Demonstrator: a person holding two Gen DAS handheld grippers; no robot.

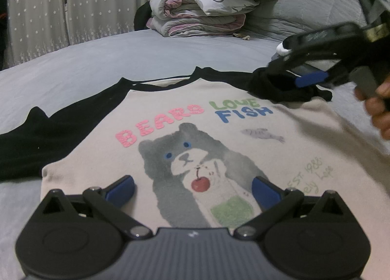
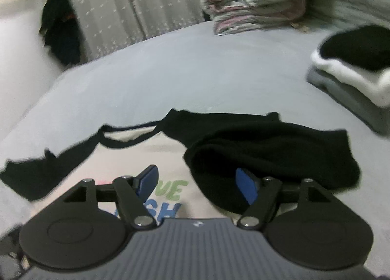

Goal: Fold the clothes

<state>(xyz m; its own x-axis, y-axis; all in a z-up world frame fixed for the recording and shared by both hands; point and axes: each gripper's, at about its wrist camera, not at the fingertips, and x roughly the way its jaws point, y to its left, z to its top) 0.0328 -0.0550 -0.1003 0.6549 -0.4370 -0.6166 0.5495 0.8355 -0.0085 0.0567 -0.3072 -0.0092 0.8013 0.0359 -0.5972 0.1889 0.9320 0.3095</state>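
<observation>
While spread face up on the grey-blue bed (image 1: 109, 60), fills most of the left wrist view as a cream sweatshirt (image 1: 231, 134) with black sleeves and a black neckline. Carries a print of a grey bear holding a red cherry, a small grey fish beside it, and the words BEARS LOVE FISH in pink, green and blue. Has one black sleeve (image 1: 36, 138) stretched out flat to picture left, and the other sleeve (image 2: 268, 153) bunched up and folded in over the upper chest, beside the lettering.

Left gripper (image 1: 192, 190): jaws spread wide, blue pads apart above the lower part of the bear print, pinching nothing.

Right gripper (image 2: 197, 185): jaws also spread, one pad over cream cloth, the other at the edge of the bunched sleeve, neither pressing on it. Held by a hand (image 1: 380, 114) at the right edge.

Farther back on the bed: a stack of folded clothes (image 2: 353, 68), black on top, and a folded quilt pile (image 1: 202, 12). Behind, a pale curtain (image 1: 48, 12) with small white flecks.
</observation>
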